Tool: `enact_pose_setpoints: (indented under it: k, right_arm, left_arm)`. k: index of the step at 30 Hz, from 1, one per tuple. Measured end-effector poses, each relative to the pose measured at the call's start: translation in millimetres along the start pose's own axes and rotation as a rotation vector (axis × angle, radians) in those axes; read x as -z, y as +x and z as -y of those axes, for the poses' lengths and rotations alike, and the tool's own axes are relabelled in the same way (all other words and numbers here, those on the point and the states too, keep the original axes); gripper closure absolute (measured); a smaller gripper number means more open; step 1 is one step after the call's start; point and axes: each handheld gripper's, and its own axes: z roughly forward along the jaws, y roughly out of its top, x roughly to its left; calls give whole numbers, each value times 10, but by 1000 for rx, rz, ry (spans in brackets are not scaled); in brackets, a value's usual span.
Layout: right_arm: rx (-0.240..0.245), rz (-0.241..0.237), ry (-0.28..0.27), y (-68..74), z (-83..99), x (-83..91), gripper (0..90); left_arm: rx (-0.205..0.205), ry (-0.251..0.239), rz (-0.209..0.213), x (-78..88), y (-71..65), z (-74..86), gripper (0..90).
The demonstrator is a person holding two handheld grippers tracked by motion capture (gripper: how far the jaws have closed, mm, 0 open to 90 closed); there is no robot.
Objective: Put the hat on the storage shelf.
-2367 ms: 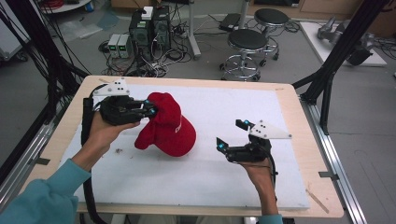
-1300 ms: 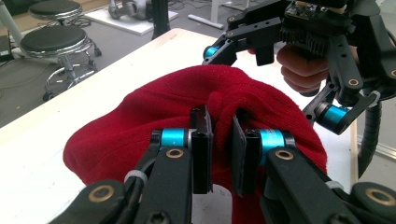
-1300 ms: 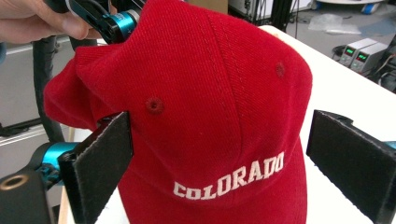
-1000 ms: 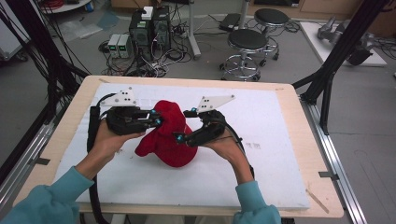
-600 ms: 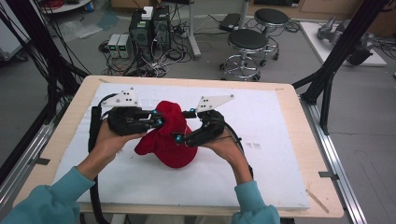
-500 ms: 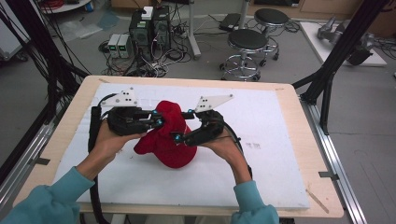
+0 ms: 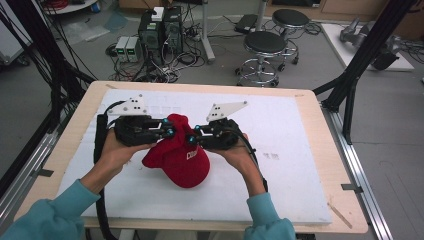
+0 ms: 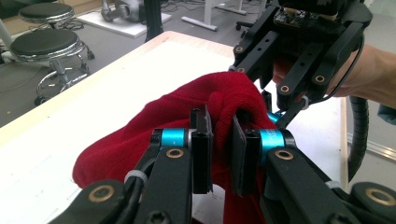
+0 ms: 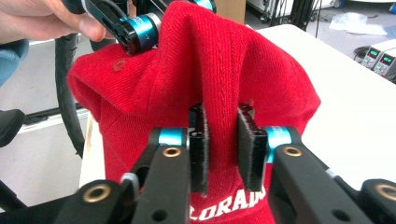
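Note:
A red cap (image 7: 180,162) with white lettering on its front lies bunched on the white board (image 7: 280,165). My left gripper (image 7: 168,131) comes in from the left and is shut on a fold of the cap's crown (image 8: 233,100); its pads (image 8: 201,154) pinch the red cloth. My right gripper (image 7: 192,138) meets the cap from the right. Its jaws have just been closing and now press a raised ridge of the red cloth (image 9: 210,60) between the pads (image 9: 250,149). The two grippers face each other, tips close together over the cap.
The white board lies on a wooden table (image 7: 325,130) with metal rails along its sides. Behind the table, two stools (image 7: 265,47) and computer boxes with cables (image 7: 160,30) stand on the floor. Black frame posts (image 7: 365,55) rise at the right.
The right gripper came from the right part of the board to the cap, and its jaws closed on the cloth. The left gripper kept its hold in place.

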Motion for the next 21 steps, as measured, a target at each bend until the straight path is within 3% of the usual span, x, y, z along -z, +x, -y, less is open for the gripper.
enact_pose_setpoints:
  k: [5,10,13,16,18,20,21]
  right_arm:
    - [-10,-4,10,16,-10,-3,837]
    - [-5,11,12,30,-18,2,858]
    - [-5,29,15,30,-18,10,860]
    - [-12,49,17,31,-19,24,863]
    - [-13,60,13,23,-19,39,863]
    - [-17,75,5,21,-22,55,862]
    - [-19,78,2,19,-24,61,862]
  left_arm:
    - [-1,-2,1,8,5,5,800]
    - [26,-16,23,24,28,15,744]
    - [34,-25,0,39,49,20,593]
    - [56,-45,-20,62,83,28,354]
    - [77,-52,-56,80,90,26,215]
    - [87,-53,-78,109,104,27,133]
    - [89,-57,-77,125,108,31,134]
